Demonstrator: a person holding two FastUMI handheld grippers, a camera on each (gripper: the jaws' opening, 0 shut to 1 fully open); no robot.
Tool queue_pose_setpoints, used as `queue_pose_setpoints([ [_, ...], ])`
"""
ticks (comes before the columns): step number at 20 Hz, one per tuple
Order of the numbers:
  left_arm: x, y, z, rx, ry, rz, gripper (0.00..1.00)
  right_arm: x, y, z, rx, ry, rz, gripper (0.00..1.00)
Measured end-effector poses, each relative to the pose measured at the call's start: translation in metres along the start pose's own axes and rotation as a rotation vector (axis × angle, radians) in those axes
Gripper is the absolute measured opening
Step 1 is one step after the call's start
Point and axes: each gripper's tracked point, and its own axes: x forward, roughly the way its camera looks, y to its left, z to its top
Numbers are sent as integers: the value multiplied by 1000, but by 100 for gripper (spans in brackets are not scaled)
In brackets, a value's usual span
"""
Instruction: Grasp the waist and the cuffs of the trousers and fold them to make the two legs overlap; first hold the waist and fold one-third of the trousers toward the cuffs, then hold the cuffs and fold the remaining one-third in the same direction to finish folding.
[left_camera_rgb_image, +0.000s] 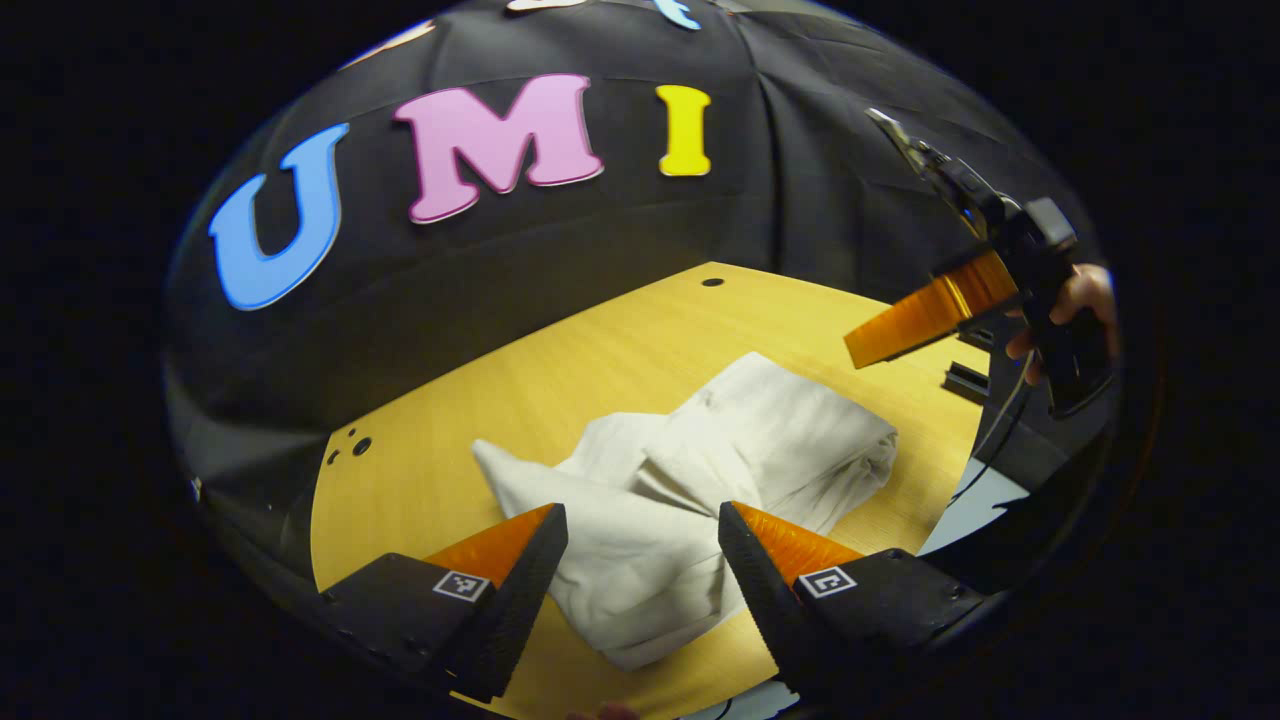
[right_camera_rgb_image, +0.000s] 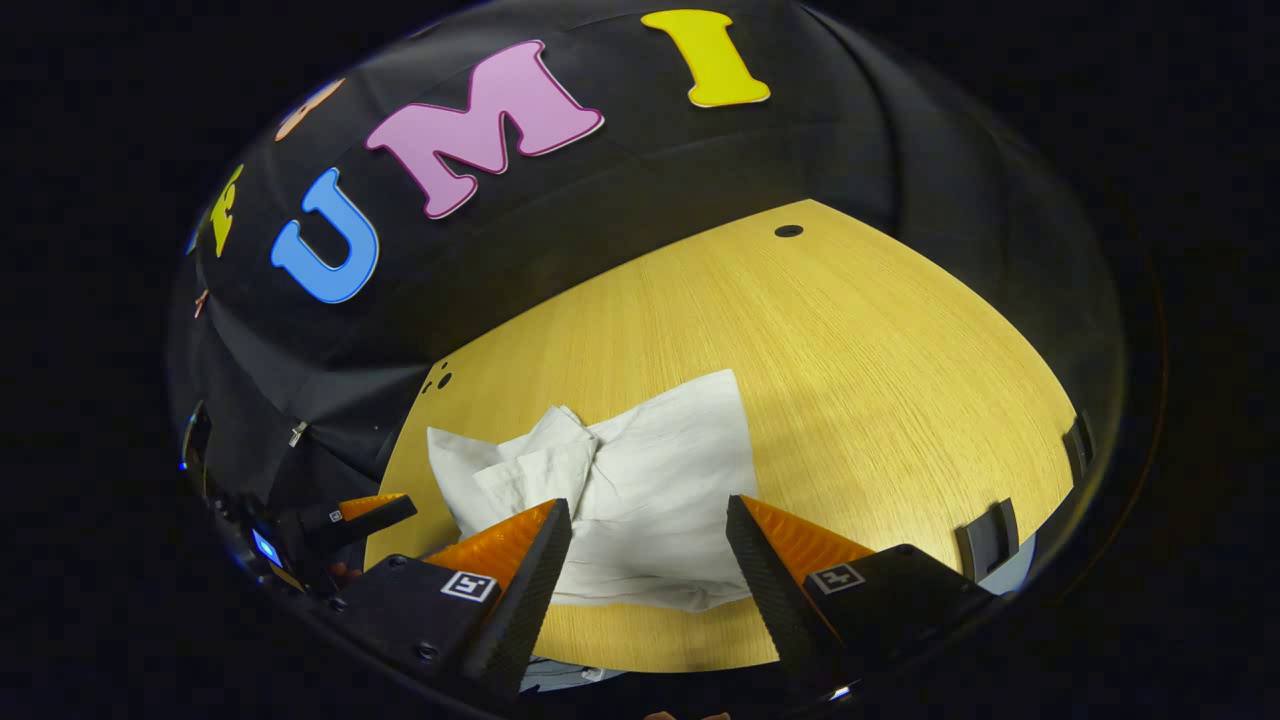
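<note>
White trousers (left_camera_rgb_image: 690, 480) lie folded into a loose bundle on the wooden table (left_camera_rgb_image: 560, 380). In the left gripper view my left gripper (left_camera_rgb_image: 643, 540) hovers open over the bundle's near end, with cloth showing between its fingers but not pinched. The right gripper (left_camera_rgb_image: 900, 330) hangs in the air at the right, held by a hand (left_camera_rgb_image: 1075, 305), above the bundle's far side. In the right gripper view the trousers (right_camera_rgb_image: 640, 480) lie just ahead of my right gripper (right_camera_rgb_image: 648, 535), which is open and above them. The left gripper (right_camera_rgb_image: 370, 515) shows at the lower left.
The table (right_camera_rgb_image: 880, 380) has broad bare wood to the right of the trousers, a small hole (right_camera_rgb_image: 788, 231) near its far corner and dark clips (right_camera_rgb_image: 990, 535) along its right edge. Black cloth walls stand behind the table.
</note>
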Motion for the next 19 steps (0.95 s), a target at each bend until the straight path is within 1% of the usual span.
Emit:
queue_pose_setpoints([
  [2, -16, 22, -8, -49, 1, 60, 96, -7, 16, 1, -4, -22, 16, 97],
  [4, -31, 34, -17, -104, 5, 102, 96, -17, 28, 1, -24, -44, 24, 97],
  [6, -44, 51, -26, -144, 8, 139, 96, -27, 36, 2, -56, -73, 17, 97],
  [8, -62, 57, -33, -170, 14, 168, 96, -35, 44, -1, -84, -94, 7, 97],
  [10, -71, 59, -40, -201, 29, 192, 96, -38, 49, -6, -119, -102, -5, 96],
  [13, -81, 59, -48, -261, 51, 217, 96, -33, 57, -12, -144, -74, 6, 96],
  [17, -81, 57, -53, -373, 74, 228, 96, -29, 62, -18, -166, -50, 17, 97],
  [19, -80, 62, -54, -408, 72, 242, 96, -29, 61, -19, -183, -41, 15, 97],
])
